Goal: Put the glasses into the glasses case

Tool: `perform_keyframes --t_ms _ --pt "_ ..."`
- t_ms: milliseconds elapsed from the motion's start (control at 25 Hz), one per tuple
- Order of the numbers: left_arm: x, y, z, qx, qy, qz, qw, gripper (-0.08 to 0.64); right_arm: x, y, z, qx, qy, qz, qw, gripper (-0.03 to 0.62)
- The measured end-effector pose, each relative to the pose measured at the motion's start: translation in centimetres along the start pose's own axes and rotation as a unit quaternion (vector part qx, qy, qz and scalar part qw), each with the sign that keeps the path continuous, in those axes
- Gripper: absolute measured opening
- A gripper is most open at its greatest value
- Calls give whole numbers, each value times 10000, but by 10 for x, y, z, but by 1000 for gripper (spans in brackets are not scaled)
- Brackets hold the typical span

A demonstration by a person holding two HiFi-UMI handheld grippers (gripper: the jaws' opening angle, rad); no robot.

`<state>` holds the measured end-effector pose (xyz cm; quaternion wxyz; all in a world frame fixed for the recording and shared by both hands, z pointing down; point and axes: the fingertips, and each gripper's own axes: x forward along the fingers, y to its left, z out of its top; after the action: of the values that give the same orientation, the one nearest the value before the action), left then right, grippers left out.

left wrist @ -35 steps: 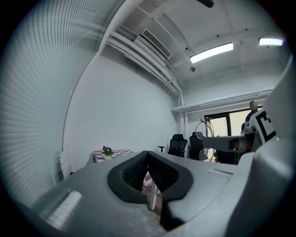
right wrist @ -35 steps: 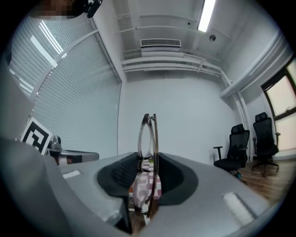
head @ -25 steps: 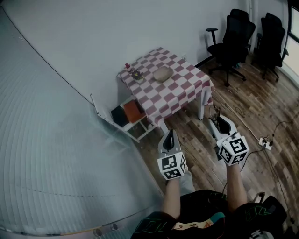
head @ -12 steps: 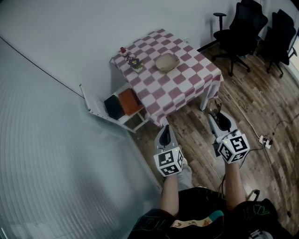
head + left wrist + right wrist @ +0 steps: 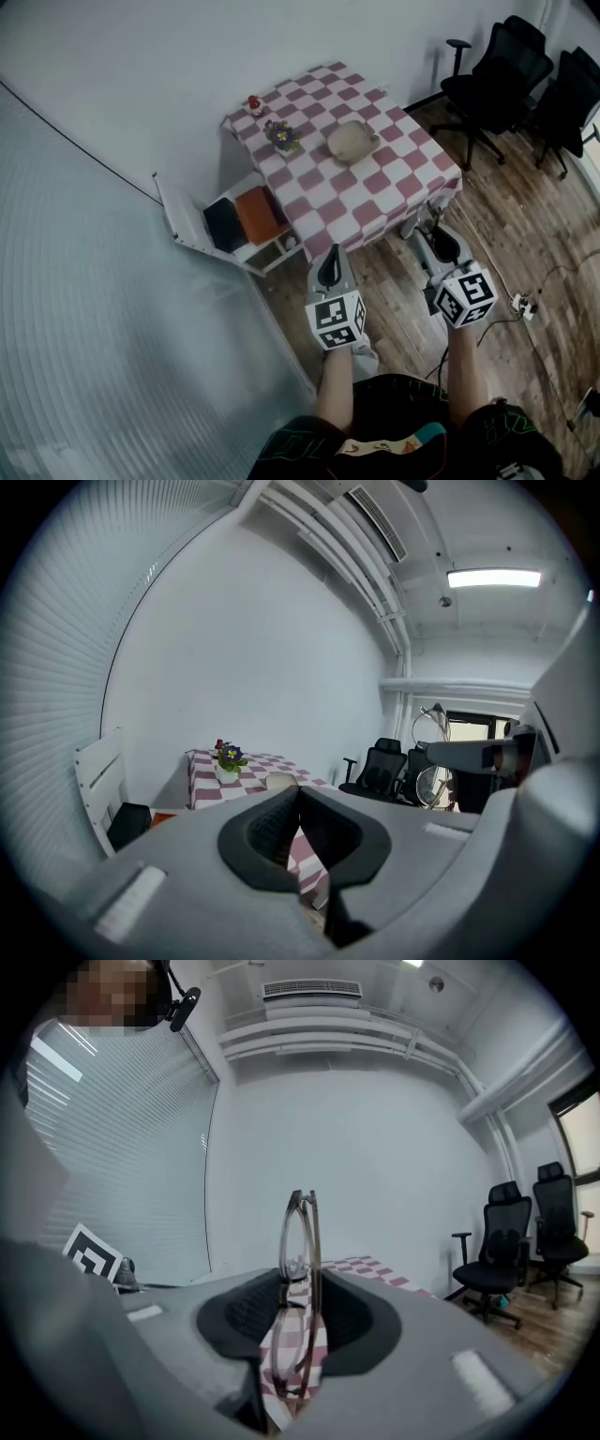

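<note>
Office room, wood floor, white walls; a table [image 5: 412,178] in a red-and-white checked cloth stands against the wall ahead. Both grippers are held over the floor, short of the table's near corner.

- The glasses case [image 5: 353,141], a beige oval, lies near the middle of the table. Whether it is open cannot be made out.
- A flower pot [image 5: 283,137] stands just beside the case, toward the wall-side edge.
- The right gripper [image 5: 444,246] is clamped on the folded glasses [image 5: 302,1283]. They are held edge-on and upright, and much of the frame stands above the pads.
- The left gripper [image 5: 328,269] is closed, its tips meeting, with nothing between them.

Risks, as judged:
- Only a thin frame is pinched, so the glasses could twist or slide out during the carry.
- If they are lowered at a tilt, a temple or the rim may catch on the case's edge.
- If the case is shut, it must be opened by the empty left gripper. A light case may skid on the cloth unless it is steadied.
- The flower pot could be knocked in a wide reach toward the case.
- A cable and power strip [image 5: 520,305] lie on the floor to the right, so a foot could be caught.
</note>
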<state>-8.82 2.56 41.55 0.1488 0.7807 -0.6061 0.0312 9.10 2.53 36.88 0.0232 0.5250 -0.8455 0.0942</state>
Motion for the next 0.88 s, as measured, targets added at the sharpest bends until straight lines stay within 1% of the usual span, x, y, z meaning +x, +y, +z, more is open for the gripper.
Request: perform_keyframes --t_ms 200,400,560,720,880 --pt "26 11 14 -15 -89 -79 9999 3 27 -3 7 -51 -25 -3 10000 122" --pt "45 11 28 -72 -191 -190 9996 3 40 -12 22 -151 -78 -82 9998 123" --pt "63 10 27 -119 -199 -248 9994 3 48 -26 22 -173 -79 -149 9997 122" --pt "83 20 23 -174 -146 -108 9997 3 65 -42 20 -113 -109 -104 9998 123" --pt "111 23 29 -176 -164 45 9997 3 97 -58 21 -83 -89 104 9999 123"
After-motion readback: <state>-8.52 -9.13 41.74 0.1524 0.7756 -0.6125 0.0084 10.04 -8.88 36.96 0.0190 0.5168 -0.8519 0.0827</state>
